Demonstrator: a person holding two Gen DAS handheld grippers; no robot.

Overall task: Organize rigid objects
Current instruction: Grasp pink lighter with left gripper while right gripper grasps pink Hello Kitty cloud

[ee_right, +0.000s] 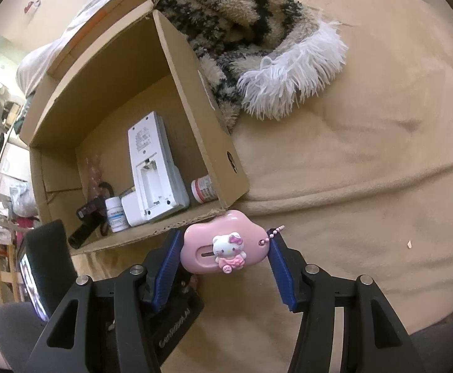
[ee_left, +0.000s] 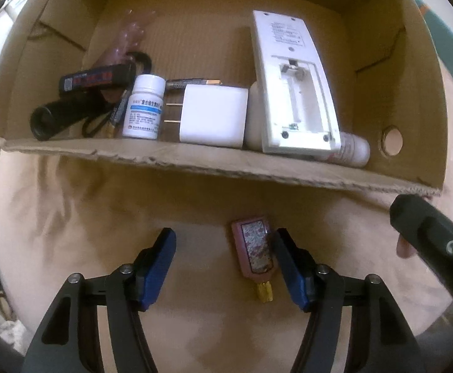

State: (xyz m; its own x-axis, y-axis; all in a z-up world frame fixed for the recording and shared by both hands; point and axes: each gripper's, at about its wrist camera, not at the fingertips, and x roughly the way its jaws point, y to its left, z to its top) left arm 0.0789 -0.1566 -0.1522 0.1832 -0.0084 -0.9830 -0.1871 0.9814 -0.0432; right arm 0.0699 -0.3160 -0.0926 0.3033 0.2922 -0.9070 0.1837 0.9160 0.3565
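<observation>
My right gripper (ee_right: pixel 226 240) is shut on a pink cloud-shaped Hello Kitty trinket (ee_right: pixel 223 248) with a bead chain, held just in front of the cardboard box (ee_right: pixel 151 233). My left gripper (ee_left: pixel 224 236) is open and points down at the beige blanket. A small pink glitter tag with a gold plug (ee_left: pixel 254 251) lies flat there, against the inner side of the right finger, apart from the left pad. The box (ee_left: pixel 195 161) holds a white remote (ee_left: pixel 295 87) with its battery bay bare, a white charger (ee_left: pixel 214 118), a pill bottle (ee_left: pixel 144 108) and a black flashlight (ee_left: pixel 58 118).
A second bottle (ee_left: pixel 351 152) lies in the box's right corner. A furry striped throw (ee_right: pixel 242 31) leans on the box's far wall. The beige blanket (ee_right: pixel 351 186) spreads to the right. The right gripper's black body (ee_left: pixel 428 236) hangs at the right of the left wrist view.
</observation>
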